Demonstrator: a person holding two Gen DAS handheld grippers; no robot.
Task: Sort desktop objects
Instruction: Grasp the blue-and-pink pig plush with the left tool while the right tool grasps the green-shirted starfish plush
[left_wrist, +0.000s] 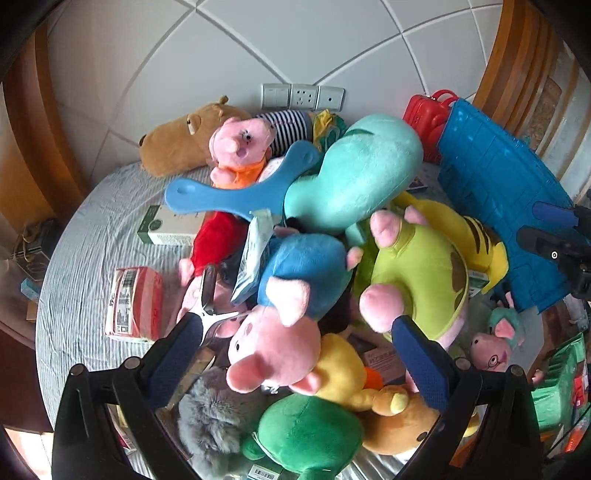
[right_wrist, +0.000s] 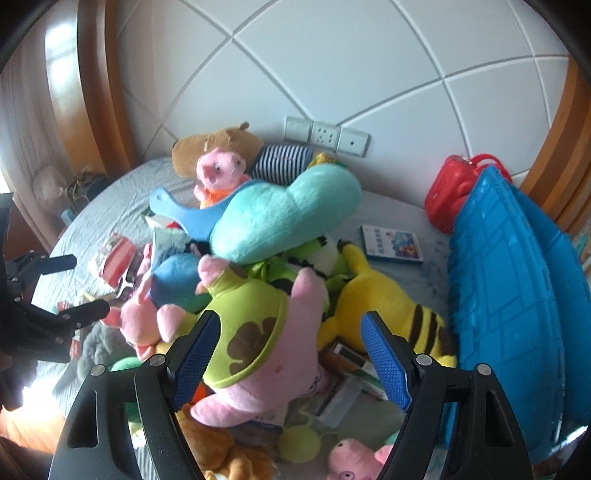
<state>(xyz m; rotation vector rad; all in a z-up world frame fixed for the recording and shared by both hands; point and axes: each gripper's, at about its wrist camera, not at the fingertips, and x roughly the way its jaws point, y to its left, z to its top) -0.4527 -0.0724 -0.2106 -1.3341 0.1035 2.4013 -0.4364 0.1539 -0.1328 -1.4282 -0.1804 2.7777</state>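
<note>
A heap of plush toys covers the striped sheet (left_wrist: 92, 221). My left gripper (left_wrist: 299, 354) is open, its jaws on either side of a pink pig in a blue shirt (left_wrist: 288, 295), without squeezing it. My right gripper (right_wrist: 291, 354) is open around a pink pig in a green dress (right_wrist: 258, 339); the same pig shows in the left wrist view (left_wrist: 417, 266). A big teal plush (left_wrist: 354, 173) lies on top of the heap, also seen from the right (right_wrist: 280, 218). A yellow striped plush (right_wrist: 388, 306) lies to the right.
A blue plastic crate (right_wrist: 509, 295) stands on the right with a red toy case (right_wrist: 450, 188) behind it. A blue plastic paddle (left_wrist: 236, 188), a brown capybara plush (left_wrist: 173, 144), a red tissue pack (left_wrist: 133, 302), a green-and-white box (left_wrist: 166, 225) and a picture book (right_wrist: 391, 243) lie about.
</note>
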